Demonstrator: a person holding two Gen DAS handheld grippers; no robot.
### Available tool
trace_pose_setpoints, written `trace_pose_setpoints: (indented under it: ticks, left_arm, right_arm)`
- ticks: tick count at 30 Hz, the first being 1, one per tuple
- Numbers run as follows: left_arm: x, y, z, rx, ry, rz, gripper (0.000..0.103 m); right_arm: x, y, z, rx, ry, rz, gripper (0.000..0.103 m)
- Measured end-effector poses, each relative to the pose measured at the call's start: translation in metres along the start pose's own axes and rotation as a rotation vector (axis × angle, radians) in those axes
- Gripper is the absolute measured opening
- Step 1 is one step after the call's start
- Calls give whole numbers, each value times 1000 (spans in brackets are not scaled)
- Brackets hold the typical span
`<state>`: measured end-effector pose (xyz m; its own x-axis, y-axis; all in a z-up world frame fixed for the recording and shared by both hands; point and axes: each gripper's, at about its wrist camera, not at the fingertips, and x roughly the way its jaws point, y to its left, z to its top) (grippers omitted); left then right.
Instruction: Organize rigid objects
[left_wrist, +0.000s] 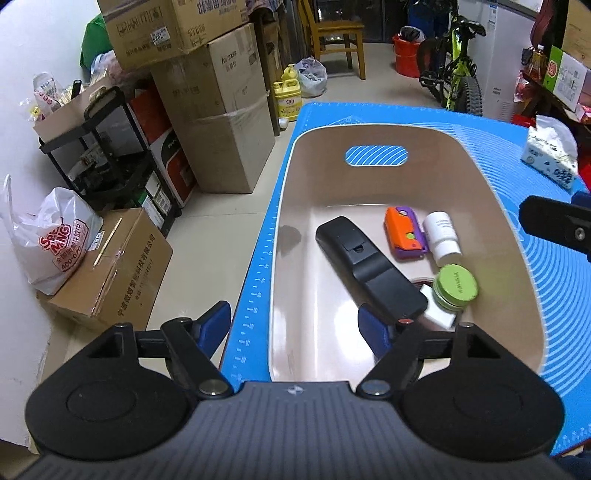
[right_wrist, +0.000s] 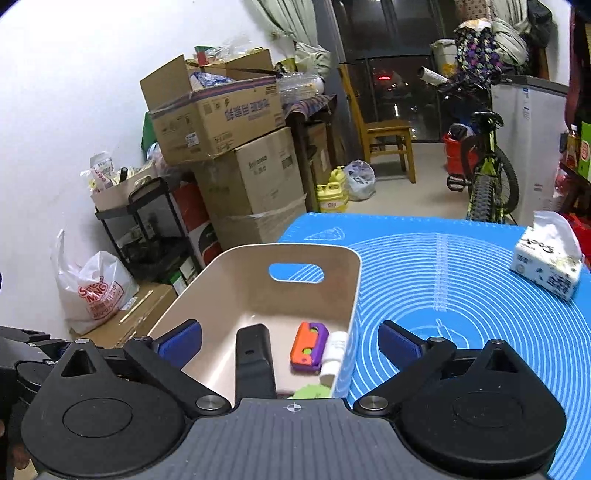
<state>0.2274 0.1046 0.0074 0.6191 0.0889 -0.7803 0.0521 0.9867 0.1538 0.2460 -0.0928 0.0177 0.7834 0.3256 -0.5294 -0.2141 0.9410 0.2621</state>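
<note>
A beige oval plastic bin (left_wrist: 491, 173) with a slot handle cut in its far wall is seen standing on a blue silicone mat printed with white rings (left_wrist: 546, 295). All the rigid objects in view are already gathered inside the bin.

A long black rectangular remote-like case (left_wrist: 369, 269) is laid diagonally on the bin floor, its long axis running from the far left toward the near right. To its right an orange and purple plastic toy block (left_wrist: 404, 232) is seen, then a small white cylindrical bottle (left_wrist: 441, 236) lying on its side. Nearer the camera, a squat jar with a round green lid (left_wrist: 455, 286) is placed beside a small white box (left_wrist: 439, 312), which is touched by the near end of the black case.

The left gripper (left_wrist: 295, 332) is held above the near left rim of the bin, its blue-padded fingers spread apart with nothing between them. The black case lies just ahead and to the right of these fingers. The right gripper (right_wrist: 290, 341) is held over the near end of the bin, its fingers spread wide and empty, the bin contents framed between them.

Nothing loose is seen on the mat except a white patterned tissue pack (right_wrist: 546, 262) at its far right corner, well apart from the bin and nearer the right gripper. The sorting is judged nearly or wholly finished.
</note>
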Motion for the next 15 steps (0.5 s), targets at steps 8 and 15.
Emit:
trace_pose_setpoints:
  ticks: [8, 15]
  left_arm:
    - [-50, -12, -17, -20, -25, -7, 76]
    - [-94, -34, -35, 1, -55, -15, 76]
  right_arm:
    - [-62, -2, -13, -35, -24, -43, 101]
    - [-114, -3, -27, -65, -29, -73, 101]
